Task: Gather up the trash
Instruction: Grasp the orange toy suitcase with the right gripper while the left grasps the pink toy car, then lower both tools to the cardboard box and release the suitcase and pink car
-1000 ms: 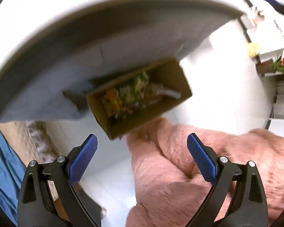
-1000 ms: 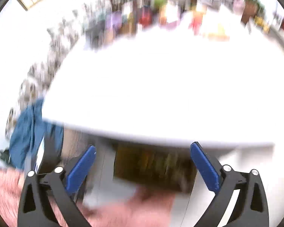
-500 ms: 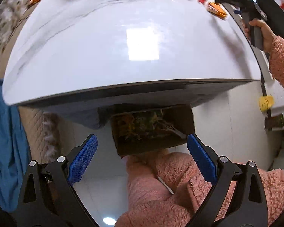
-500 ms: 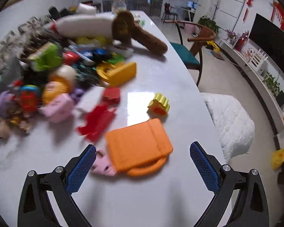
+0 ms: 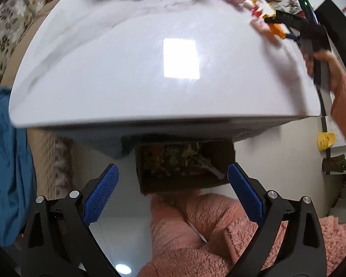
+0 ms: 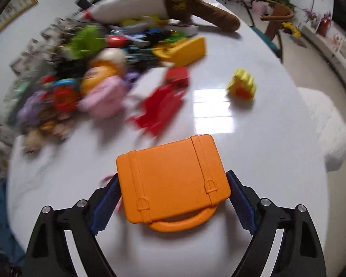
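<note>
L wrist: left gripper (image 5: 173,194) wide open, empty, hanging back from the table (image 5: 126,73) edge; view steadier than 1 s ago, trash box (image 5: 184,166) under the edge. R wrist: right gripper (image 6: 173,198) has closed in since 0.5 s ago, pads now bracketing the orange case (image 6: 173,180), contact unclear, so pickup looks imminent.
</note>
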The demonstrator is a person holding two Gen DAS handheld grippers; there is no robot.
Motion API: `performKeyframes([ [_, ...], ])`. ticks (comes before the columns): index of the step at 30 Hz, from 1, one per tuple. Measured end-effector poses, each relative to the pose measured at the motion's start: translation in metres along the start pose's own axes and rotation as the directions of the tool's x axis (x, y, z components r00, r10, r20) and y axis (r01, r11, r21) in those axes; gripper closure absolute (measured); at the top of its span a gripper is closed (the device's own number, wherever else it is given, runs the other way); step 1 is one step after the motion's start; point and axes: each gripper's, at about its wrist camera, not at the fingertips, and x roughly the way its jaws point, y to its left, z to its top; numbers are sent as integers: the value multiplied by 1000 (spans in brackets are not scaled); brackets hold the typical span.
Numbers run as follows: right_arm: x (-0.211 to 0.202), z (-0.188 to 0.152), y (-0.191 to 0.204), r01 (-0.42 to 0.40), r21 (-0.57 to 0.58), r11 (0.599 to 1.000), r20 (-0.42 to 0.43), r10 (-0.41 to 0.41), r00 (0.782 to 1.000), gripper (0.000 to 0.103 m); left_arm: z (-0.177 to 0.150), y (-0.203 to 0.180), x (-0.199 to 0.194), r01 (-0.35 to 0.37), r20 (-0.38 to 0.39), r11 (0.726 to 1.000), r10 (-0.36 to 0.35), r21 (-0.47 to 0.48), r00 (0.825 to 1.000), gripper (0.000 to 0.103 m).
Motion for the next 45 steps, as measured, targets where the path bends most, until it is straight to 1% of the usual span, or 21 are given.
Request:
performKeyframes([
  [1,-10,-9,6,-23,-4,1000,5,23,1000,17,9,-4,0,7,8,1000,-7,18,1000,10],
  [3,-37,-21,8,-47,15,999,59,46,997,17,27,-16,-2,17,27,999,-18,50,999,10],
  [6,-71,-35,-4,-29,56,998,129,21,991,17,70,-50,0,12,83,991,-23,131,996,10],
  [9,-112,-60,-19,-47,100,994,182,28,983,17,110,-93,10,-63,159,974,29,217,987,10],
  [12,-139,-82,-28,2,115,993,204,-26,979,17,148,-139,33,-181,209,941,123,286,970,10],
  [13,-148,-92,-28,16,115,993,204,-39,978,17,160,-152,45,-211,207,931,152,299,966,10],
  [14,-155,-98,-28,33,113,993,202,-55,978,17,170,-162,54,-217,194,926,162,308,968,10],
  [17,-174,-119,-32,59,108,992,205,-80,975,17,202,-190,89,-192,148,929,151,315,977,10],
  [21,-186,-143,-28,82,98,992,195,-100,976,17,229,-213,107,-142,169,946,95,292,981,10],
  [22,-187,-147,-27,86,97,992,193,-103,976,17,236,-215,112,-121,157,953,79,279,984,10],
  [23,-189,-150,-27,85,98,992,191,-103,976,17,241,-216,116,-111,142,957,74,268,987,12],
  [24,-189,-152,-28,82,99,992,190,-100,977,17,246,-217,121,-102,129,961,71,255,989,22],
  [25,-189,-154,-29,79,100,992,189,-97,977,17,250,-216,125,-87,116,966,60,245,991,37],
  [26,-188,-154,-29,79,103,991,188,-98,977,17,250,-218,124,-107,132,963,76,247,988,54],
  [27,-187,-155,-30,77,104,992,187,-96,978,17,250,-219,124,-108,140,960,73,257,987,68],
  [29,-185,-154,-31,72,104,992,184,-90,979,17,251,-218,124,-85,132,958,50,273,990,68],
  [31,-182,-153,-29,62,101,993,179,-79,981,17,249,-213,124,-92,135,956,56,280,989,68],
  [37,-171,-143,-3,42,30,999,175,-47,983,17,222,-185,85,-49,169,951,-3,305,986,68],
  [41,-162,-140,21,23,-29,999,159,-18,987,17,188,-162,39,-53,224,943,-24,329,974,68],
  [42,-159,-141,31,21,-55,998,154,-13,988,17,170,-149,23,-59,241,941,-24,333,970,68],
  [45,-152,-145,52,17,-107,994,131,-3,991,17,138,-113,-3,-59,242,948,-20,313,970,68],
])
